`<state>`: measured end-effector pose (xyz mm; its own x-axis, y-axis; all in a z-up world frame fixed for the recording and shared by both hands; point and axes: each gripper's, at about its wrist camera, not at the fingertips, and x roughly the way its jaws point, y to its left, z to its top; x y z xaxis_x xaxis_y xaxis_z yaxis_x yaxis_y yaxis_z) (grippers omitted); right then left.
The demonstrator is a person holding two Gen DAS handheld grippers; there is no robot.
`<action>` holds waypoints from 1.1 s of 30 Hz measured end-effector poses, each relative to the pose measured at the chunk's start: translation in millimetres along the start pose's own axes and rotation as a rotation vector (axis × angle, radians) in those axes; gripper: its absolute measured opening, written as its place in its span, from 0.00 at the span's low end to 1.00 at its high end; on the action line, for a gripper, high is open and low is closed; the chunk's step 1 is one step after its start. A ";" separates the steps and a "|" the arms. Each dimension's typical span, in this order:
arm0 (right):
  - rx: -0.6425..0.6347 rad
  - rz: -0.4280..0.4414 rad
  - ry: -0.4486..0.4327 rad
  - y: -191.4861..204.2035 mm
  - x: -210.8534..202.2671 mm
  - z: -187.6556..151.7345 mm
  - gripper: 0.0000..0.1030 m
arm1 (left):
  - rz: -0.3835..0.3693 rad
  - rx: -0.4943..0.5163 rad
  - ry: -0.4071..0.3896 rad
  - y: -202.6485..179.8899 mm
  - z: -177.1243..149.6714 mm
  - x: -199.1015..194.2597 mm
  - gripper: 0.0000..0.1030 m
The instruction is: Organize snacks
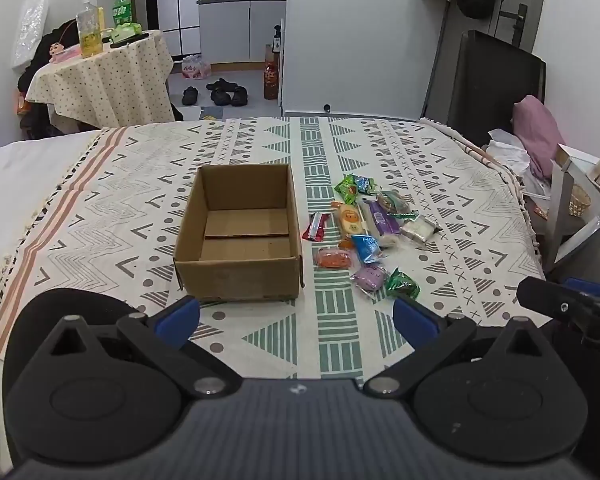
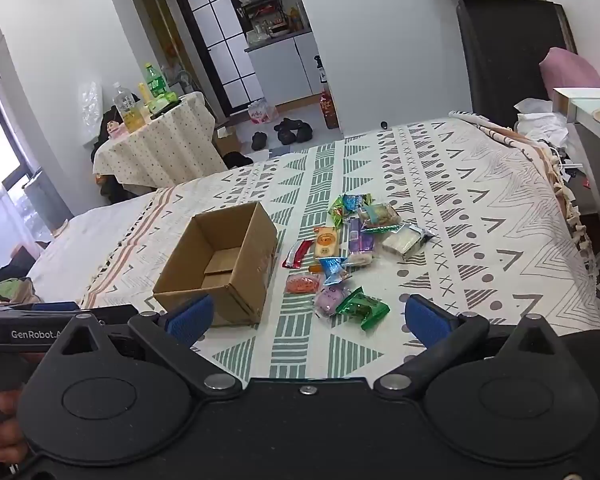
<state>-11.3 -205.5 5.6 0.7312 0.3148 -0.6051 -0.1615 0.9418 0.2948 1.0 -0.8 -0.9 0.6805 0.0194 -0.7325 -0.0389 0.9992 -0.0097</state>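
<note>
An empty brown cardboard box [image 1: 239, 236] [image 2: 220, 264] stands open on the patterned bedspread. To its right lies a loose heap of wrapped snacks [image 1: 364, 232] [image 2: 348, 248], among them a red stick pack [image 1: 316, 227], an orange pack [image 1: 333, 259], a purple pack [image 2: 331, 298] and a green foil pack [image 1: 402, 285] [image 2: 362, 307]. My left gripper [image 1: 296, 320] hovers open before the box, nothing between its blue pads. My right gripper [image 2: 308, 318] is open too, close to the green foil pack, holding nothing.
The bedspread [image 1: 440, 184] covers a bed with bare cloth around the box. A small round table [image 1: 100, 80] with bottles stands at the back left. A dark headboard [image 1: 496, 84], a pink pillow [image 1: 536, 128] and a side table [image 2: 592, 120] are on the right.
</note>
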 end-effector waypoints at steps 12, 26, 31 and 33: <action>-0.033 -0.007 -0.002 0.5 -7.3 -2.3 1.00 | -0.028 -0.017 -0.020 1.7 -3.1 -17.9 0.99; -0.080 -0.031 0.005 15.3 -12.8 -3.6 1.00 | -0.037 -0.032 -0.020 8.0 -9.0 -23.2 0.99; -0.099 -0.041 0.017 21.1 -14.1 -6.4 1.00 | -0.040 -0.040 -0.023 12.2 -10.9 -24.9 0.99; -0.108 -0.043 0.019 23.4 -14.5 -6.8 1.00 | -0.042 -0.041 -0.022 12.6 -10.8 -24.9 0.99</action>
<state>-30.2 -187.2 16.2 0.7266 0.2753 -0.6295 -0.2018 0.9613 0.1876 -24.3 10.9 9.9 0.6978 -0.0214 -0.7160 -0.0394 0.9969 -0.0682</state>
